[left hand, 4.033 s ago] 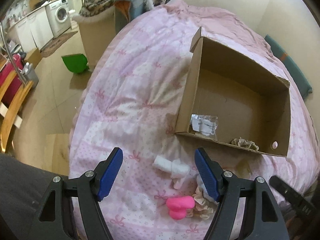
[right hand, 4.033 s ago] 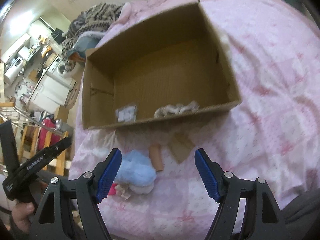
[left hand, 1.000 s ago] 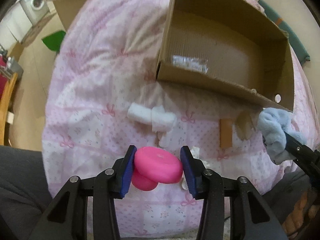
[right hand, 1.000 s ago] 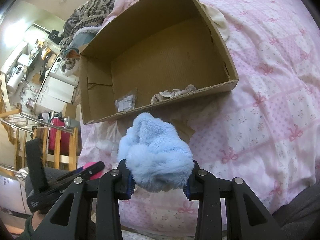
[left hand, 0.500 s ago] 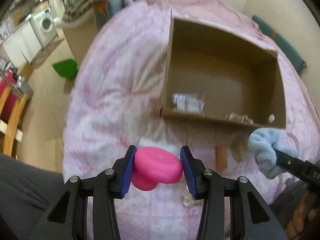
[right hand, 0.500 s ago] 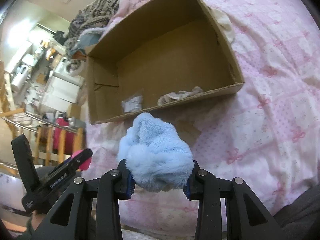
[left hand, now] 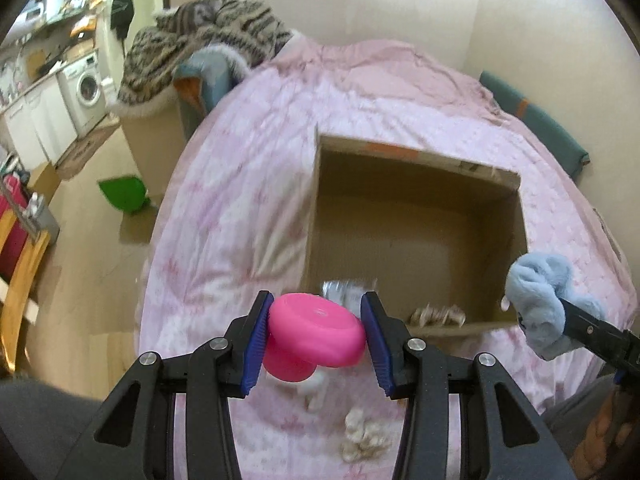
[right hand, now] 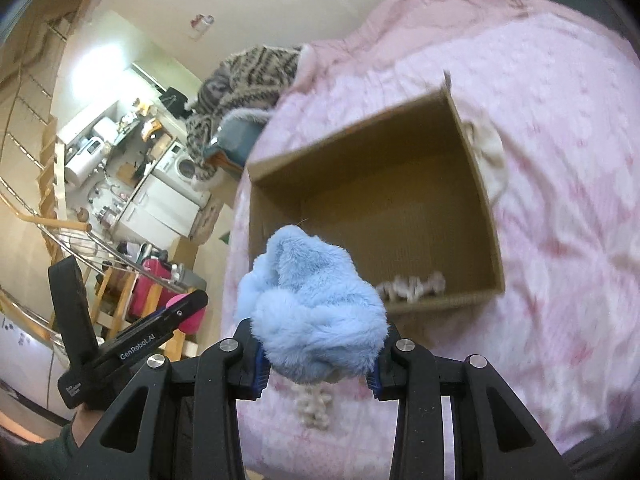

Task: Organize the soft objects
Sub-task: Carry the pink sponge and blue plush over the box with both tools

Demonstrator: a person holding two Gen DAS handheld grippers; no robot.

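Note:
My left gripper (left hand: 316,334) is shut on a pink mushroom-shaped soft toy (left hand: 314,338) and holds it in the air before the near wall of an open cardboard box (left hand: 416,184) on the pink bed. My right gripper (right hand: 316,354) is shut on a fluffy light-blue soft object (right hand: 310,310), also raised near the box (right hand: 476,184); it shows at the right in the left wrist view (left hand: 540,292). Inside the box lie a beige scrunchie (left hand: 438,314) and a clear plastic packet (left hand: 344,292).
A beige scrunchie (left hand: 362,438) and a white soft piece (left hand: 316,388) lie on the pink quilt (left hand: 240,200) below the grippers. A cream cloth (right hand: 490,152) lies right of the box. A striped blanket pile (left hand: 200,52) and green dustpan (left hand: 124,194) are left.
Both grippers closed on their objects, lifted them off the quilt and rose toward the box. The views now tilt up and look further across the bed.

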